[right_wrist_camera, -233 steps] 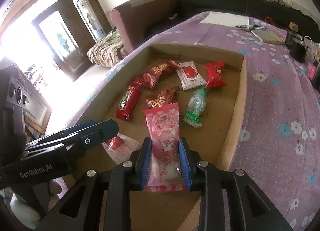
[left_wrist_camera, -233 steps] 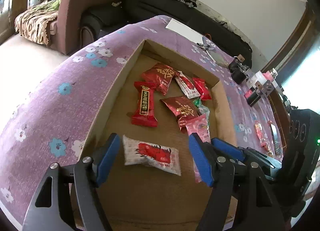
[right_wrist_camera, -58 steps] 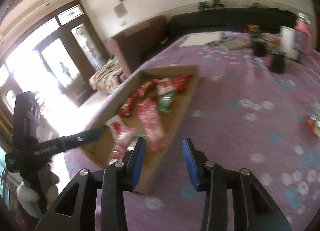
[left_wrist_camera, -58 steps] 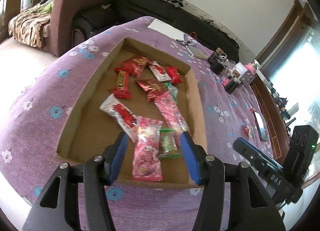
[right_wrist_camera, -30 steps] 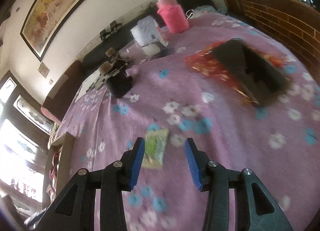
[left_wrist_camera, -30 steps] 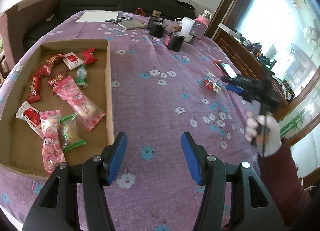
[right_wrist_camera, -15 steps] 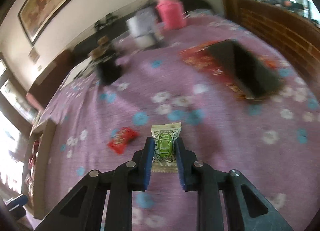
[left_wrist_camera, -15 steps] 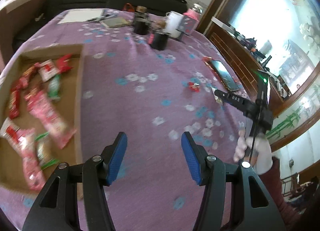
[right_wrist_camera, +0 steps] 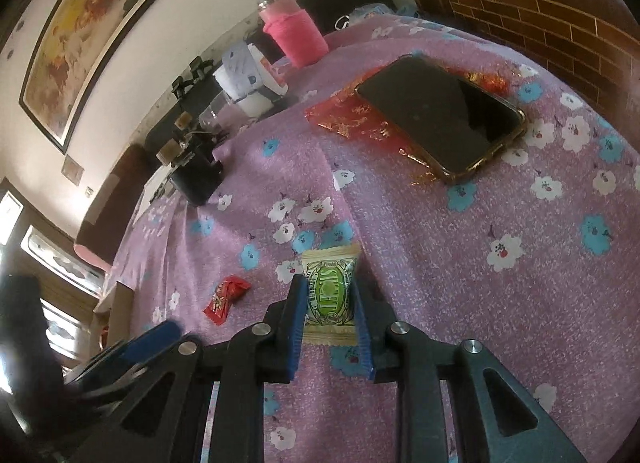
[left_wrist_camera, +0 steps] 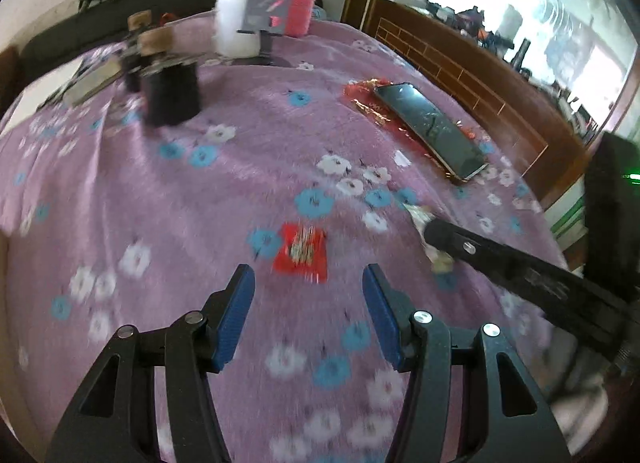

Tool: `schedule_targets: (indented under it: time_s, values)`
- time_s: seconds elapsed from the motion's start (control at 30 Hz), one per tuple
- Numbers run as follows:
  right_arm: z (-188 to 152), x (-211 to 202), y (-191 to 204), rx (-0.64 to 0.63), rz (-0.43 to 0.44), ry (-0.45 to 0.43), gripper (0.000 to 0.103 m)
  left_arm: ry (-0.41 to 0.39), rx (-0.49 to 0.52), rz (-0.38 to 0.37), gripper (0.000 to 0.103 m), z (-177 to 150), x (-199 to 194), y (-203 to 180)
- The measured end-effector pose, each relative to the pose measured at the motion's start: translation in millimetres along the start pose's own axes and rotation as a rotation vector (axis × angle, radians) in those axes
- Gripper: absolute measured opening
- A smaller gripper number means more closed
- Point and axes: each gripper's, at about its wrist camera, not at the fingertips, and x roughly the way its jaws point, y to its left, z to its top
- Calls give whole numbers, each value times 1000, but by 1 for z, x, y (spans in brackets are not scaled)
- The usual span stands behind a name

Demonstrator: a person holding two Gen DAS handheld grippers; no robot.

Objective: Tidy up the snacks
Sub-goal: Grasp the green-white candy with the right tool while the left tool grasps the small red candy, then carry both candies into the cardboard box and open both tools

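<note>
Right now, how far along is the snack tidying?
In hand: the right gripper has the green-and-cream wrapped candy between its pads, though its jaws are opening slightly. Left: the small red wrapped candy lies on the purple flowered tablecloth, with the open left gripper just short of it. No finished pile is in view.

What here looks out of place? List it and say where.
A phone lies on top of a red foil wrapper on the purple cloth, pinning it. A red candy lies loose on the cloth, outside any box, just ahead of the open left gripper. The right gripper grips a green candy.
</note>
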Motion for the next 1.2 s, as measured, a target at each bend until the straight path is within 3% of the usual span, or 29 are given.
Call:
schedule_targets:
  time_s: [0.07,0.13,0.2,0.3,0.5,0.73,1.03,1.1,1.2]
  values:
    - [0,0,0,8,4,1,25,0,13,4,53,5,9,-2]
    - [0,0,-1,13,7,2,25,13,23,13,42,8,18,-3]
    - [1,0,-1,14,7,1,25,1,45,54,25,7,20,-6]
    - [0,0,1,4,1,-2,24,-5,42,53,18,3,16,-5]
    - [-1,-8,13,-53,0,-65,23,-42,-30,25,18,-4,-15,9]
    - [-4,-11,22,-98,7,-93,23,-145,-155,-7,18,-38,-99,54]
    - [-8,-16,24,-113,7,-130,23,-280,-361,115,18,-120,-197,148]
    - [-8,-16,25,-95,100,-96,23,-285,-412,147,18,-139,-209,171]
    - [-13,-11,23,11,311,8,23,-283,-465,209,18,-161,-221,198]
